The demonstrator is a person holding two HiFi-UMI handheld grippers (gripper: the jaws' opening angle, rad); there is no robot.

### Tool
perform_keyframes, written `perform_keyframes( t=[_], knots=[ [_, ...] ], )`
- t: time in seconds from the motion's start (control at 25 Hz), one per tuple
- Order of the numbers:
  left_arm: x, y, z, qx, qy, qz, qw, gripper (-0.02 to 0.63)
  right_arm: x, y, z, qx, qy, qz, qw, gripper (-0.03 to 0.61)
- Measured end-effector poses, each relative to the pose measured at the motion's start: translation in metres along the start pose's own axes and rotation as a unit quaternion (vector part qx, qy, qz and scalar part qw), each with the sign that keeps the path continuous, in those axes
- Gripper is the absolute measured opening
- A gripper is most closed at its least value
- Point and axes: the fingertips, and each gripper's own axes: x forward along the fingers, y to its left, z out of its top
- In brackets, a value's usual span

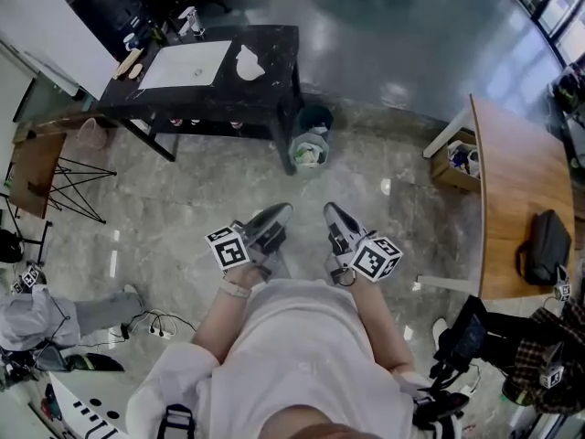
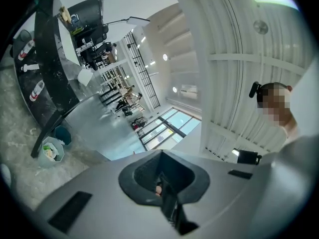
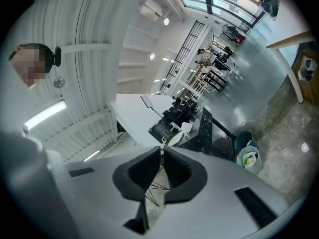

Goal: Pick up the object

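Left tongs point(image 1: 280, 212), held close in front of the person's chest: jaws together, nothing between them. Right tongs point(image 1: 330, 211), just beside the left and level with it: jaw tips meet, nothing gripped. Neither pair touches anything. Beyond them, on the marble floor point(image 1: 183, 218), a waste bin point(image 1: 311, 149) stands at the corner of a dark surface point(image 1: 279, 80). On that surface lie a white sheet point(image 1: 187, 65) and, beside it, a white crumpled object point(image 1: 248, 63), well apart from both tongs.

object: small white crumpled item point(image 1: 249, 63) | pose: lying flat, untouched | place: black table point(image 1: 274, 39), 12 o'clock, far edge
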Motion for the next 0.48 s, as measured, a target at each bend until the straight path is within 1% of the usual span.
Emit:
perform_keyframes(
  t=[0.12, 0.2, 0.32, 0.48],
  knots=[
    [0.003, 0.029, 0.020, -0.011, -0.005, -0.004, 0.9999, 0.008, 0.028, -0.012, 0.004, -0.004, 0.003, -0.013, 1.000, 0.020],
    [0.007, 0.050, 0.041, -0.018, -0.007, -0.009, 0.9998, 0.008, 0.052, -0.020, 0.010, -0.006, 0.001, -0.021, 1.000, 0.020],
    [0.014, 0.083, 0.080, -0.020, -0.001, -0.014, 0.9997, 0.008, 0.099, -0.031, 0.020, -0.009, 0.002, -0.033, 0.999, 0.020],
    [0.022, 0.132, 0.141, -0.029, -0.002, -0.016, 0.9994, 0.008, 0.163, -0.045, 0.035, -0.003, 0.001, -0.054, 0.999, 0.020]
  ],
)
